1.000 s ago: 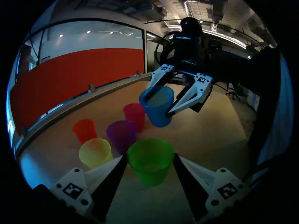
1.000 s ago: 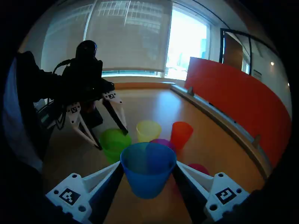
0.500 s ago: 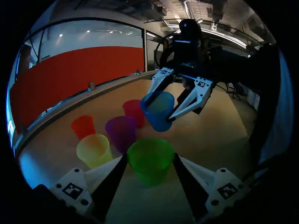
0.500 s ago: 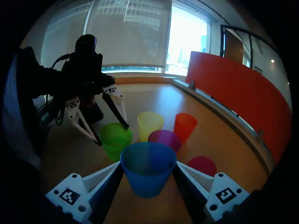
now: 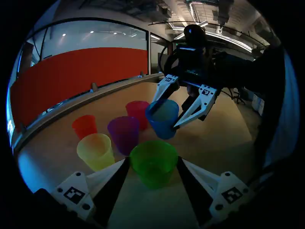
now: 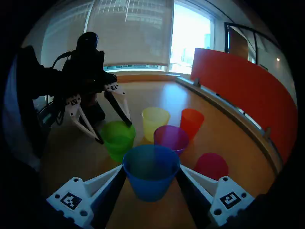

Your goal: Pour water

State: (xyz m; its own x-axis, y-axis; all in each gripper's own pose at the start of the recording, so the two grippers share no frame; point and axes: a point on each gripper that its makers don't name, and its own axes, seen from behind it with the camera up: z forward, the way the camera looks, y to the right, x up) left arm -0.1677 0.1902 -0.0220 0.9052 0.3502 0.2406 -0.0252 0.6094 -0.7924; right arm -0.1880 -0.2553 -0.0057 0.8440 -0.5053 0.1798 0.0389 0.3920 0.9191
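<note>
In the left gripper view my left gripper [image 5: 153, 166] is shut on a green cup [image 5: 154, 162], held upright near the wooden table. Beyond it my right gripper [image 5: 164, 118] holds a blue cup [image 5: 162, 117] above the table, a little tilted. In the right gripper view the right gripper [image 6: 151, 170] is shut on the blue cup [image 6: 151, 175]. Farther off there, the left gripper [image 6: 114, 131] grips the green cup [image 6: 117, 139] at left of centre.
On the wooden table [image 5: 213, 133] stand a yellow cup [image 5: 95, 151], an orange cup [image 5: 84, 125], a purple cup [image 5: 124, 133] and a magenta cup [image 5: 137, 112]. The same cups appear as yellow [image 6: 154, 122], orange [image 6: 191, 122], purple [image 6: 171, 138], magenta [image 6: 211, 166]. A red partition [image 5: 76, 76] runs along the table's edge.
The blue cup and right gripper have lowered slightly and drifted toward the green cup. In the right gripper view the cups on the table have spread into fuller view. The left gripper stays about still.
</note>
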